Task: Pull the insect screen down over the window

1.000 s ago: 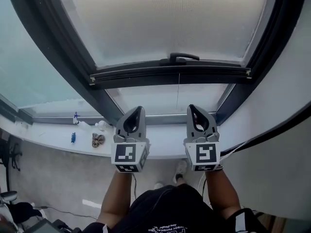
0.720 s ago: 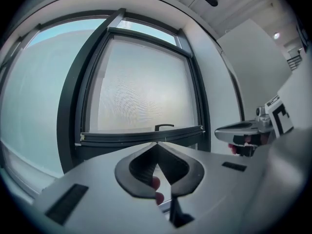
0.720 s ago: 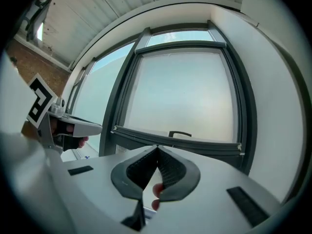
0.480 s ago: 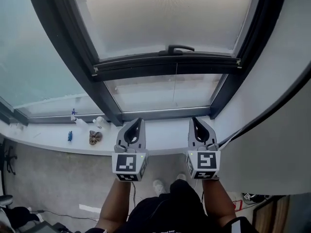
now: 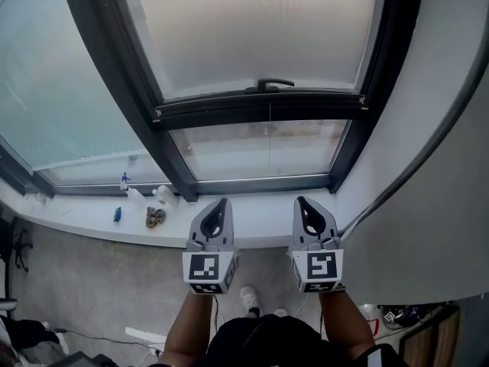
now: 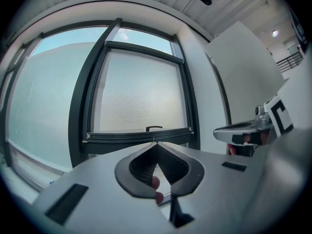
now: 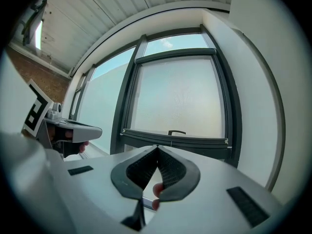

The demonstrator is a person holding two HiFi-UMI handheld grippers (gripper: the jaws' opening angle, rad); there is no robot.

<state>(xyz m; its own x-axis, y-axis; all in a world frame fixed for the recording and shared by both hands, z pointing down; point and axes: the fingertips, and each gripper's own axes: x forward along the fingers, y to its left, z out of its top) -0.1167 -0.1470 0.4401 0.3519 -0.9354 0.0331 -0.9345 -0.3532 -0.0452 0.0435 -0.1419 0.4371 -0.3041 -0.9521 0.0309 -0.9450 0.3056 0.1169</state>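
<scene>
The insect screen (image 5: pixel 252 29) covers most of the window, its dark bottom bar (image 5: pixel 260 107) with a small handle (image 5: pixel 273 84) hanging partway down. A strip of bare glass (image 5: pixel 260 147) shows below the bar. A thin cord (image 5: pixel 270 140) hangs from the bar's middle. My left gripper (image 5: pixel 221 202) and right gripper (image 5: pixel 302 201) are held side by side over the white sill (image 5: pixel 260 216), both shut and empty, well below the bar. The left gripper view shows the bar (image 6: pixel 141 134) and the handle (image 6: pixel 154 128) far ahead; the right gripper view shows the bar (image 7: pixel 173 139) too.
A large fixed glass pane (image 5: pixel 53 90) lies to the left behind a dark frame post (image 5: pixel 122 82). Small items and a bottle (image 5: pixel 124 180) sit on the sill at left. A white wall (image 5: pixel 428 167) rises on the right.
Both grippers have dropped back and away from the window, and the view has shifted so the screen bar sits farther from them. The jaws stayed shut.
</scene>
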